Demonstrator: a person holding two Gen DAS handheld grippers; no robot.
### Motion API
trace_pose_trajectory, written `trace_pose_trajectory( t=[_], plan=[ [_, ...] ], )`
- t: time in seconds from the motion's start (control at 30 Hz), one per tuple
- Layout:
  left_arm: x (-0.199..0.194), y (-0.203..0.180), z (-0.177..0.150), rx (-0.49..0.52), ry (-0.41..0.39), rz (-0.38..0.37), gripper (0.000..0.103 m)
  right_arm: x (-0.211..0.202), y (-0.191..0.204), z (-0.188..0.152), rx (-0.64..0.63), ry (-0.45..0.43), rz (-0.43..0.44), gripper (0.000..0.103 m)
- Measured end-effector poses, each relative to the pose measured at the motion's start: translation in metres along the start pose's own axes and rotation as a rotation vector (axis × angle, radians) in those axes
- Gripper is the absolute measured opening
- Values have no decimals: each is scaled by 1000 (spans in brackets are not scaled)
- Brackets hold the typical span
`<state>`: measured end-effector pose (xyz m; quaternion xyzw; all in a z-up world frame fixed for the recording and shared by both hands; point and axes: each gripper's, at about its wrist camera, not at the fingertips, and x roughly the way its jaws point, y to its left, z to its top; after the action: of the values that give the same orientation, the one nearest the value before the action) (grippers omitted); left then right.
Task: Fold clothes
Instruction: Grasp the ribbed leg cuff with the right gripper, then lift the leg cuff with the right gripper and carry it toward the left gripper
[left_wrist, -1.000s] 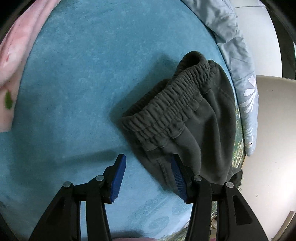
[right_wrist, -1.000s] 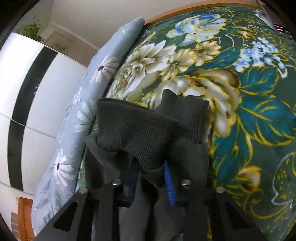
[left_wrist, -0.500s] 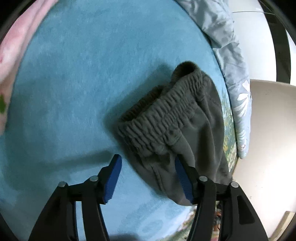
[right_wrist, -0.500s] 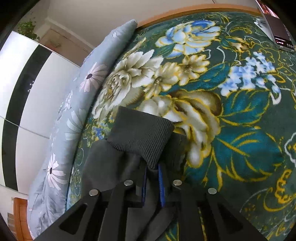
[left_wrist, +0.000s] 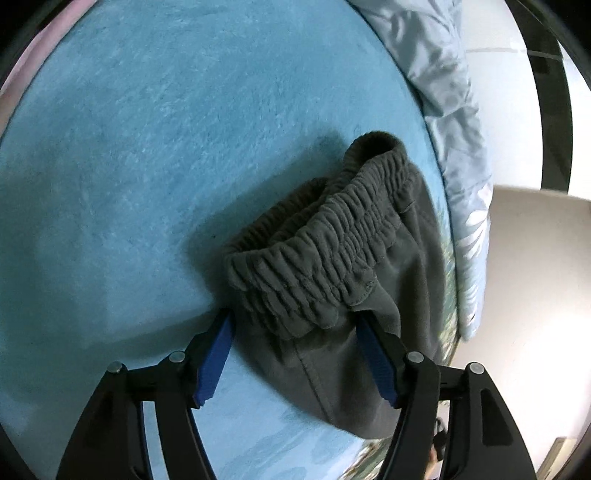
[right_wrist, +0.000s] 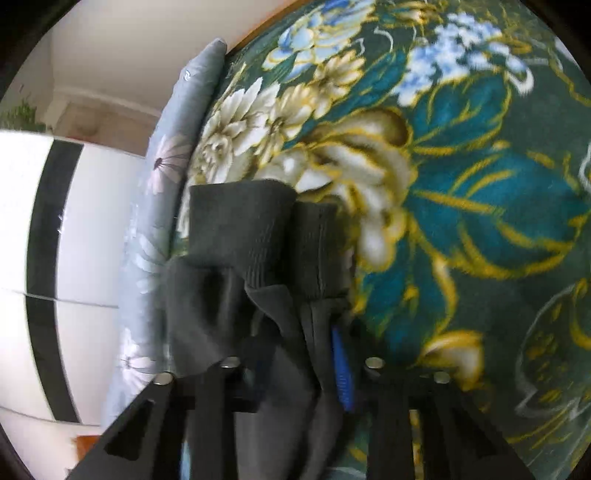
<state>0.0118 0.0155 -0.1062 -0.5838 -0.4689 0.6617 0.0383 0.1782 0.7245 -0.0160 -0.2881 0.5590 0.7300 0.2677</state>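
Dark grey sweatpants lie on a teal blanket, elastic waistband bunched up. My left gripper is open, its blue pads on either side of the waistband's near edge. In the right wrist view the pants' ribbed cuffs hang over my right gripper, whose jaws stand apart with the leg fabric between them; the left pad is hidden by cloth.
A pale blue flowered quilt runs along the bed's far right edge, also in the right wrist view. A dark green floral blanket covers the bed. A white wardrobe with a black stripe stands beyond.
My left gripper has moved forward so the waistband lies between its open pads. My right gripper's jaws, closed on the cuff fabric half a second ago, have spread apart.
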Motion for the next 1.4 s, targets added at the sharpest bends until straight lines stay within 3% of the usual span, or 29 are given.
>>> trace_pose_trajectory(
  t=[0.1,0.2,0.3,0.37,0.43,0.6,0.7,0.9,1.03,1.2,1.4],
  plan=[
    [-1,-5,3,4,-39,-19,37,-9,6,-3,18,-14,37,12],
    [-19,-27,5,28,-64,-50,26,-18,12,-6,37,-27,75,10],
    [-63,-25,-7,67,-57,-165,25,-56,4,-20,9,-56,170,10],
    [-81,-30,-5,146,-68,-176,25,-85,-3,-30,-14,-77,239,10],
    [-85,-25,-3,221,-55,-129,26,-112,-17,-40,-28,-96,283,10],
    [-51,4,-9,258,35,89,27,-114,-104,-76,151,-54,159,10],
    [-52,3,-13,238,33,132,29,-109,-137,-93,249,-30,107,10],
    [-91,5,-35,200,42,143,44,-136,-68,-88,38,-84,64,10],
    [-102,-8,-57,221,30,153,47,-158,-8,-104,-159,-143,38,10],
    [-90,-43,-72,291,109,103,47,-168,63,-154,-416,-186,-13,10],
    [-115,-54,-84,357,95,42,52,-135,126,-243,-781,-136,-106,10]
  ],
)
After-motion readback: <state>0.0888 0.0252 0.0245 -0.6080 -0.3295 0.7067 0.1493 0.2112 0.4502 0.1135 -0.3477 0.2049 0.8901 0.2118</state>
